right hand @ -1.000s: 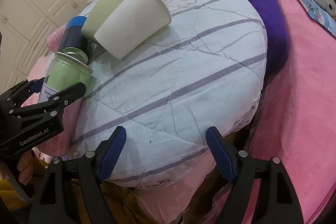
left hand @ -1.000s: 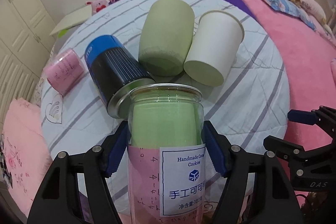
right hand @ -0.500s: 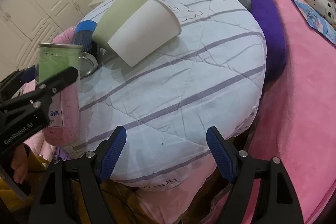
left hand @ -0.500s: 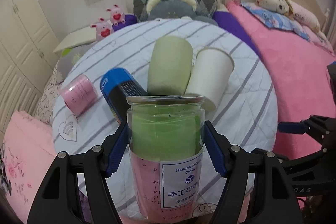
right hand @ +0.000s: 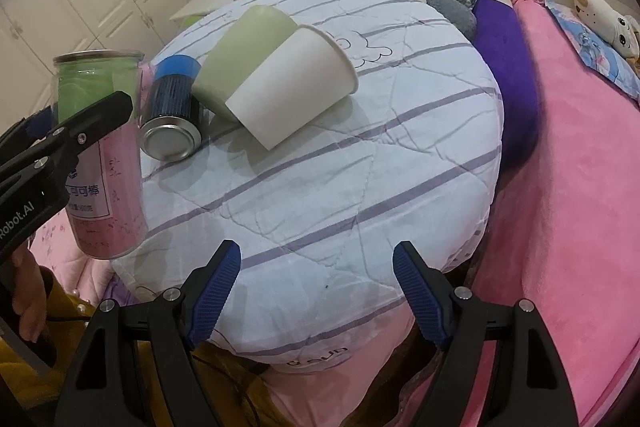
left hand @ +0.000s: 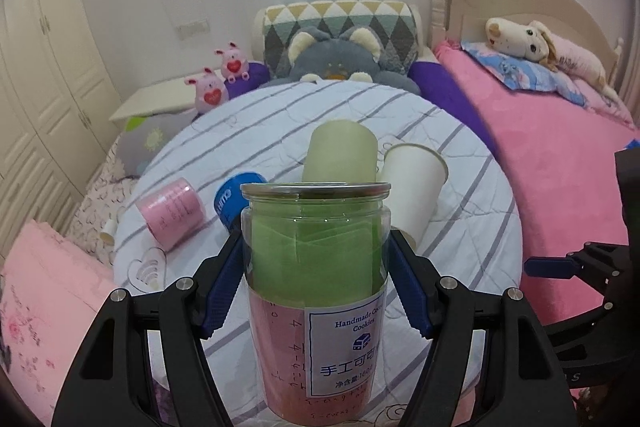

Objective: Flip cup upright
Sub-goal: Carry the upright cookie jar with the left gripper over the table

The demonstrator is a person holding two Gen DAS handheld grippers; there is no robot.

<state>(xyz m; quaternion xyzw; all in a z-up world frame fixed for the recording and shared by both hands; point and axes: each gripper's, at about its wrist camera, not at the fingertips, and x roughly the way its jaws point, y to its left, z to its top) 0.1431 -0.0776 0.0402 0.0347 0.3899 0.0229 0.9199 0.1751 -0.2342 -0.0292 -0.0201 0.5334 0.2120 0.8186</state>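
Clear jar held upright in the left tongs

Left wrist view: the left tongs (left hand: 316, 291) grip the clear jar (left hand: 316, 291) upright between both blue pads, above the striped quilt (left hand: 472, 227); a green cup (left hand: 340, 157) and a white cup (left hand: 412, 187) lie behind it. Right wrist view: the right tongs (right hand: 318, 297) stand wide and hold nothing; the jar (right hand: 100, 155) is far to their left, off the quilt (right hand: 360, 167), beside a blue can (right hand: 174, 115).
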